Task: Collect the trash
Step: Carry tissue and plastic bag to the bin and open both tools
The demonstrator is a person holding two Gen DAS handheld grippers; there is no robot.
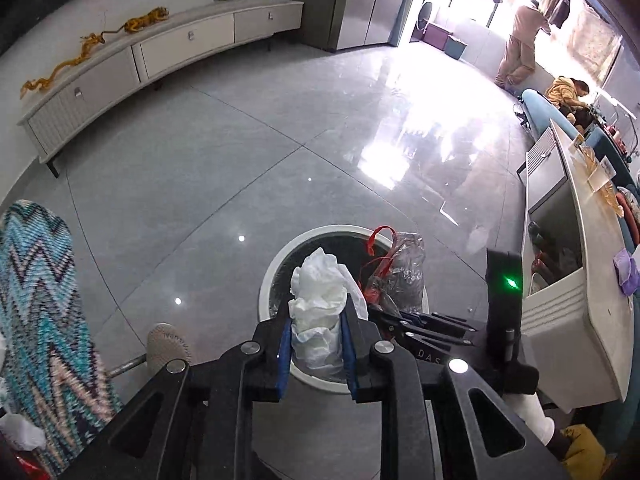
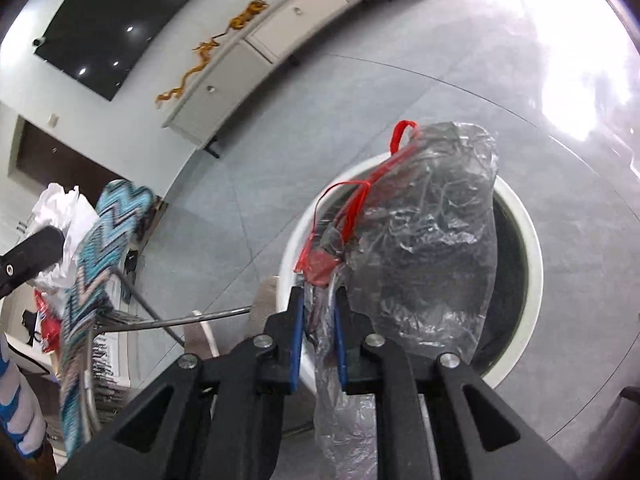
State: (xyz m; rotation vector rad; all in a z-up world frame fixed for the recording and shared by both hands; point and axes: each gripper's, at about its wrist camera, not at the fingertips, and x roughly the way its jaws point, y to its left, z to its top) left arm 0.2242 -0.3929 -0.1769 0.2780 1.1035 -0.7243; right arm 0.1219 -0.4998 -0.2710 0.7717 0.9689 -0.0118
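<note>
left wrist: left gripper [image 1: 316, 336] clamps crumpled white tissue [image 1: 320, 292]; right gripper [image 2: 318, 320] pinches clear plastic bag [image 2: 420, 232].

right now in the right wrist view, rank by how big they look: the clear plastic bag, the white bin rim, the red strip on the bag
1. white bin rim
2. clear plastic bag, nearer the camera, so this ranking is unsure
3. red strip, clearly smallest

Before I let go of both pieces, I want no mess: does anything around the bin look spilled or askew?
Nothing looks spilled. The white-rimmed bin stands upright. The left gripper holds crumpled white tissue over its mouth, and the right gripper holds a clear plastic bag with red strings there too.
</note>
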